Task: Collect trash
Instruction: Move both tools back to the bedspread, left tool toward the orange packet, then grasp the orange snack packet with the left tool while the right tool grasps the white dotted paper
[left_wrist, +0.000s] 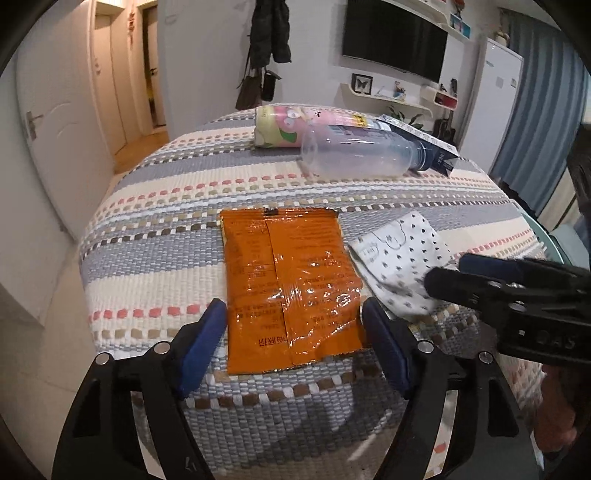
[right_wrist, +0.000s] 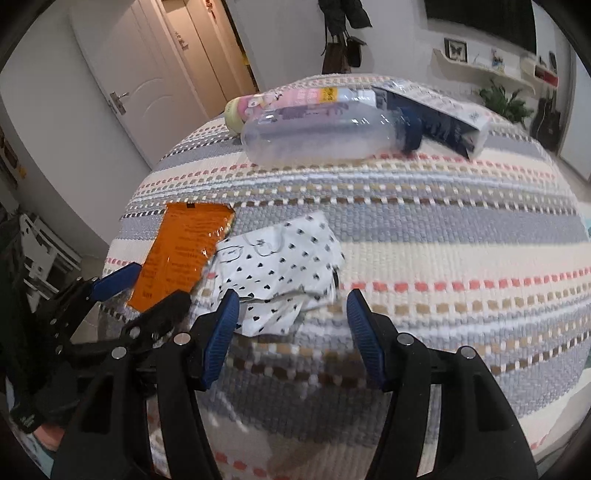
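An orange foil wrapper (left_wrist: 288, 288) lies flat on the woven striped tablecloth (left_wrist: 166, 236). My left gripper (left_wrist: 293, 325) is open, its jaws on either side of the wrapper's near end, not closed on it. A white wrapper with black dots (left_wrist: 402, 266) lies to its right. My right gripper (right_wrist: 291, 314) is open, its jaws around the near edge of the dotted wrapper (right_wrist: 280, 266). The orange wrapper (right_wrist: 181, 254) and the left gripper (right_wrist: 147, 291) show at left in the right wrist view.
At the far side of the table lie a clear plastic bottle with a dark cap (left_wrist: 358, 153), a pink can (left_wrist: 306, 125) and a dark blue carton (left_wrist: 424, 144). A door (left_wrist: 62, 129) and hallway are at left; a TV (left_wrist: 395, 40) hangs behind.
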